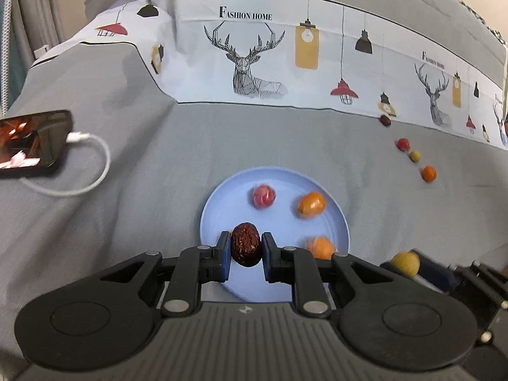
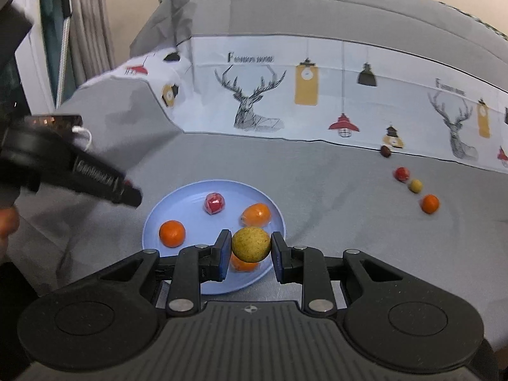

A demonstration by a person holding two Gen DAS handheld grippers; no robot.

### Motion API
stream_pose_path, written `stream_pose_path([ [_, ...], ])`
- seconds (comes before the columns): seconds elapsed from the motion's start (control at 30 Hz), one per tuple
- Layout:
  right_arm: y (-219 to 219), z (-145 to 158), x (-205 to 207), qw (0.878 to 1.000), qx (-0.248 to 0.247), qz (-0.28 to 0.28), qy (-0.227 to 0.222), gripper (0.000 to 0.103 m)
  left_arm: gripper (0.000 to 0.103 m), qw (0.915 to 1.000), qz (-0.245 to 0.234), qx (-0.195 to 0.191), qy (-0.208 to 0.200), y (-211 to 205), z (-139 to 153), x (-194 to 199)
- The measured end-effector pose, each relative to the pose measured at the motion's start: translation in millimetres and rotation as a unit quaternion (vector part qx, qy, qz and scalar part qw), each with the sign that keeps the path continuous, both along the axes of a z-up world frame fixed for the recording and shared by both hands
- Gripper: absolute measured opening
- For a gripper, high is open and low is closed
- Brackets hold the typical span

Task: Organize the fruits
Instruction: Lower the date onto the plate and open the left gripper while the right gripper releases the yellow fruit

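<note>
Fruits are mid-delivery — the left tool (image 1: 246, 249) clenches a wrinkled brown date (image 1: 246, 248) and the right tool (image 2: 250, 243) a yellow-green ball fruit (image 2: 251, 243) above the blue plate (image 2: 152, 222) at lower centre — so lower each onto bare plate before releasing.

Our left gripper (image 1: 246, 251) and right gripper (image 2: 250, 249) are matte black, with blue pads (image 1: 226, 255), silver rivets, round side discs and ribbed grey bodies.
</note>
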State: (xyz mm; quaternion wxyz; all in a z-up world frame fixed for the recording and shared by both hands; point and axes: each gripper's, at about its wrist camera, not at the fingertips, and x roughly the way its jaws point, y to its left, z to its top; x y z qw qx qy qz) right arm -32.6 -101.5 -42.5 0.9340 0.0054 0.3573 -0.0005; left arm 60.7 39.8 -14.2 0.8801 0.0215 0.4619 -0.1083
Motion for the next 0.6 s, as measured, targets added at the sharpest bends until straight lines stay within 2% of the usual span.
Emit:
stream_pose_path([
  [0.17,2.1,-17.2,28.5,1.0,-0.011,0.002,0.026,0.028,0.022,0.9997,-0.007,-0.007,0.022,-4.6,-18.3,24.1],
  [0.43,2.9,-49.2,63.1,0.998,-0.004,0.01,0.062,0.028,0.022,0.9978,-0.025,0.015,0.059,-13.0,-54.6,52.7],
  [0.6,0.0,-64.4,85.2,0.997,-0.002,0.017,0.076,0.029,0.023,0.997,-0.04,0.033,0.057,-24.4,-69.5,67.6],
])
